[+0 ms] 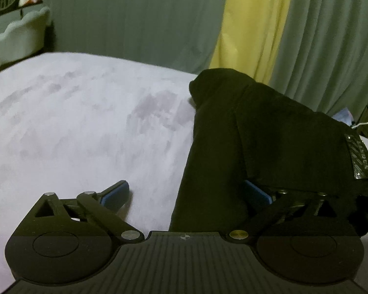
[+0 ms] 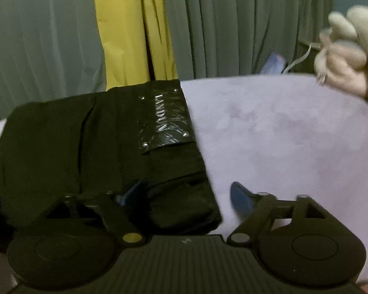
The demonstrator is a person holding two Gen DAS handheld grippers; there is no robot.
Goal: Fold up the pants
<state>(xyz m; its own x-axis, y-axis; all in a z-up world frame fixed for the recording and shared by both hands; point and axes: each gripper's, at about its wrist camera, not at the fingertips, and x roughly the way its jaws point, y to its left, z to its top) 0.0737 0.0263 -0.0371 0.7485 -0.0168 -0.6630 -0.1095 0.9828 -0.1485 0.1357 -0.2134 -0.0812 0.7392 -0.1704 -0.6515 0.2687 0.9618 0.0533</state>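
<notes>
Black pants (image 1: 269, 134) lie folded into a thick bundle on a lilac bed cover (image 1: 73, 127). A shiny label patch (image 2: 165, 120) sits on top of the bundle. My left gripper (image 1: 186, 193) is open, its jaws straddling the bundle's left edge: the left pad (image 1: 116, 193) rests on the cover, the right pad (image 1: 256, 192) is tucked under the cloth. My right gripper (image 2: 184, 196) is open and straddles the right edge of the pants (image 2: 98, 152), with one pad (image 2: 241, 199) on the cover and the other (image 2: 130, 192) against the cloth.
Grey-green curtains (image 1: 135, 17) with a yellow panel (image 1: 252, 24) hang behind the bed. A pale chair (image 1: 22, 36) stands at far left. A plush toy (image 2: 350, 49) sits at the bed's far right, beside a white cable (image 2: 296, 61).
</notes>
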